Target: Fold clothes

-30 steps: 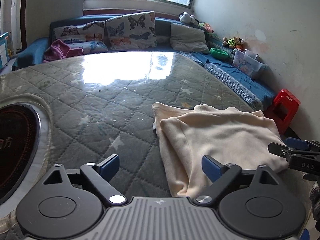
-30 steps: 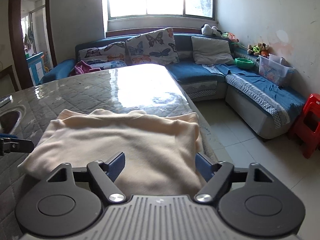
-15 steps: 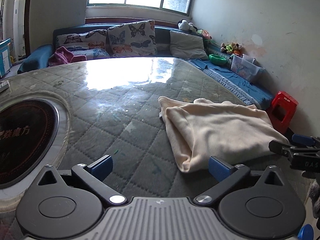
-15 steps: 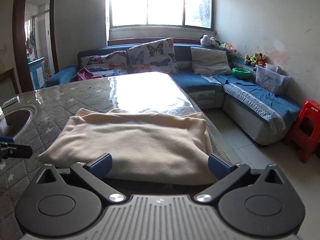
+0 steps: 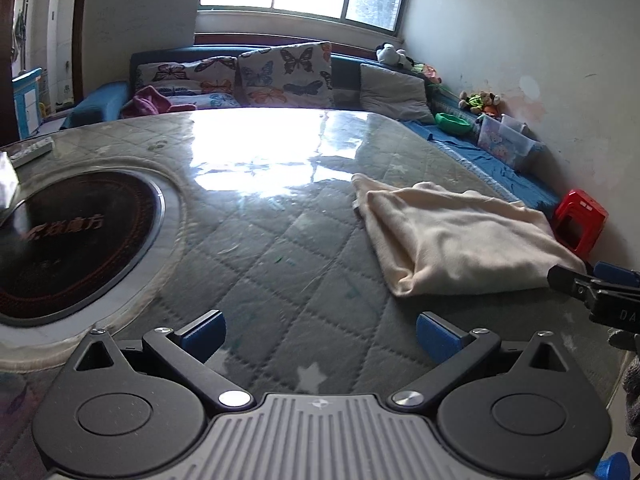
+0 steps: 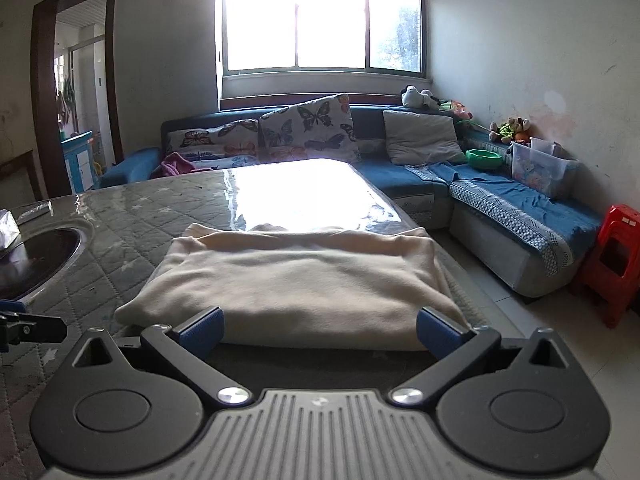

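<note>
A folded cream garment (image 6: 296, 280) is seen lying flat on the quilted table (image 5: 280, 240), at two o'clock in the left wrist view. The left tool (image 5: 318, 330) and right tool (image 6: 318, 326) are both spread apart, nothing gripped.

The right gripper (image 5: 588, 280) is being cut off by the left wrist view's right edge. The cream garment's (image 6: 296, 280) near hem is being hidden behind the gripper fingers (image 6: 200, 330).
</note>
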The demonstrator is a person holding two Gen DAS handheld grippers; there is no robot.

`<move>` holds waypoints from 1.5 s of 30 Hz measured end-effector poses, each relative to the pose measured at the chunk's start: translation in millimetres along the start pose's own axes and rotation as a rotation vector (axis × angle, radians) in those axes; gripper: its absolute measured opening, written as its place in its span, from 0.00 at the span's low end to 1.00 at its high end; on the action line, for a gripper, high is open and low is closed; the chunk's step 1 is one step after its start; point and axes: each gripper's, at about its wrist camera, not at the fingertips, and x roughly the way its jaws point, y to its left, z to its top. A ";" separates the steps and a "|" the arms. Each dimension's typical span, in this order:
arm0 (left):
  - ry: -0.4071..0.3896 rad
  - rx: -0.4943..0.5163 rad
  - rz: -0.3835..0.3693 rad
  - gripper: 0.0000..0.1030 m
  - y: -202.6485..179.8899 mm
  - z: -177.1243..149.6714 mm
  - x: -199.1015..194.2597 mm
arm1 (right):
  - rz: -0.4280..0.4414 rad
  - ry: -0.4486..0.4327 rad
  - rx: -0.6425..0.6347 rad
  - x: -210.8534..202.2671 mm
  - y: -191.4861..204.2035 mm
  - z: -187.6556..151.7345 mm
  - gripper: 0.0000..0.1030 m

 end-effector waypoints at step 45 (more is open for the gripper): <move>-0.028 0.091 -0.030 1.00 -25.8 -40.4 -33.2 | 0.019 -0.021 0.013 -43.1 26.9 -34.2 1.00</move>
